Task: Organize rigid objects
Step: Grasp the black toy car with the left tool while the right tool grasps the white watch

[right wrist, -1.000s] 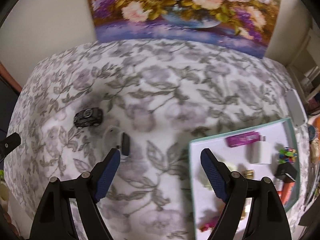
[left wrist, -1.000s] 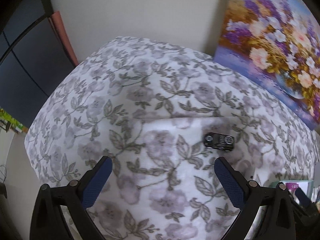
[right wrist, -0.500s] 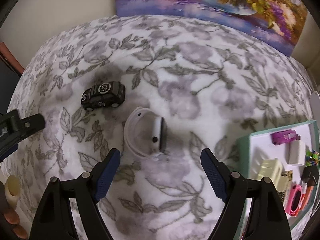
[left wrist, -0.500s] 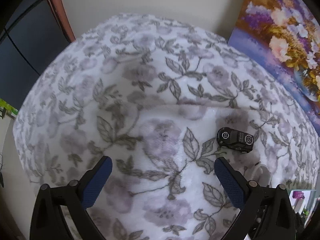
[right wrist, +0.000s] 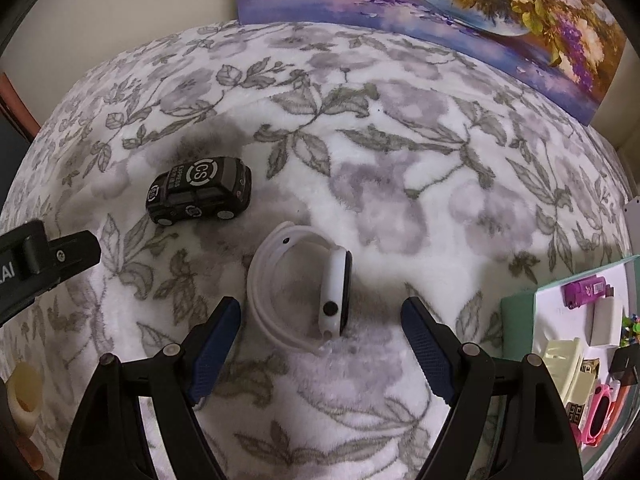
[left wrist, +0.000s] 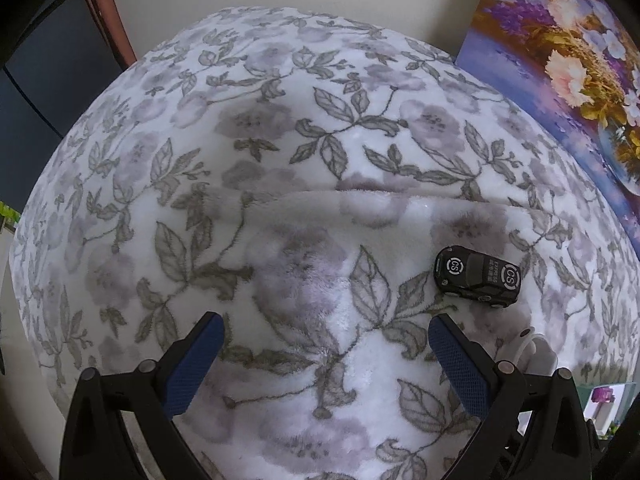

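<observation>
The right gripper (right wrist: 320, 320) hangs with jaws spread wide, and the white smartwatch (right wrist: 304, 292) lies on its side right between the blue ribbed fingertips (right wrist: 216, 332), untouched. The left gripper (left wrist: 324, 344) is spread too, empty, with the black toy car (left wrist: 476, 276) just beyond its right finger. Everything sits on a fleecy floral blanket (right wrist: 400, 168); a teal-rimmed tray (right wrist: 516, 304) of trinkets waits at right.
</observation>
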Tool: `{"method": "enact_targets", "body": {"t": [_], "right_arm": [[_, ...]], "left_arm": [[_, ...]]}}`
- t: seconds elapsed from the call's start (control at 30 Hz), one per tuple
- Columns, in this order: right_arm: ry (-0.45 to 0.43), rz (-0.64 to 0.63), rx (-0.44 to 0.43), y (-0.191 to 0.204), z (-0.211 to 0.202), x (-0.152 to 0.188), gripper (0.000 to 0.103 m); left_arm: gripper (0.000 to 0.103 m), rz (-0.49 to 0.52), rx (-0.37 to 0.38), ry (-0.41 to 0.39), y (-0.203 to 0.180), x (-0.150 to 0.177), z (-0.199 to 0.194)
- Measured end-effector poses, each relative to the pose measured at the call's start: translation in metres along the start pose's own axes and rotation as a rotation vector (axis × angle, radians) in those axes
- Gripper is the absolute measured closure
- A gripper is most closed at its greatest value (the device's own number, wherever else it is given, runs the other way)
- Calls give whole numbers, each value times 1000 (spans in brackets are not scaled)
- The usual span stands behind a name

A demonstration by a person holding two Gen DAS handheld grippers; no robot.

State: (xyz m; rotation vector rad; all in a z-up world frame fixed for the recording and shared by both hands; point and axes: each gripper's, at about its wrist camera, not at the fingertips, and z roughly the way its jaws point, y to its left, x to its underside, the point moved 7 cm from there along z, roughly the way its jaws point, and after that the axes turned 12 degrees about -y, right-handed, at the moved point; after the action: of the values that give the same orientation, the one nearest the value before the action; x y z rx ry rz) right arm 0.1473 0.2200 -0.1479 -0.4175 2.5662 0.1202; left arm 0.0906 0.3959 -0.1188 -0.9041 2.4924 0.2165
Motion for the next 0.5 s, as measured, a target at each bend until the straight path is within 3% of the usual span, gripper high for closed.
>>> {"method": "enact_targets", "body": {"t": [0.33, 0.5], "right_arm": [[-39, 5, 14, -8, 8, -10, 20], [-53, 31, 23, -22, 5, -15, 34]], "left_arm": [[0, -33, 10, 2, 0, -1, 10], [0, -43, 34, -2, -6, -4, 14]]}}
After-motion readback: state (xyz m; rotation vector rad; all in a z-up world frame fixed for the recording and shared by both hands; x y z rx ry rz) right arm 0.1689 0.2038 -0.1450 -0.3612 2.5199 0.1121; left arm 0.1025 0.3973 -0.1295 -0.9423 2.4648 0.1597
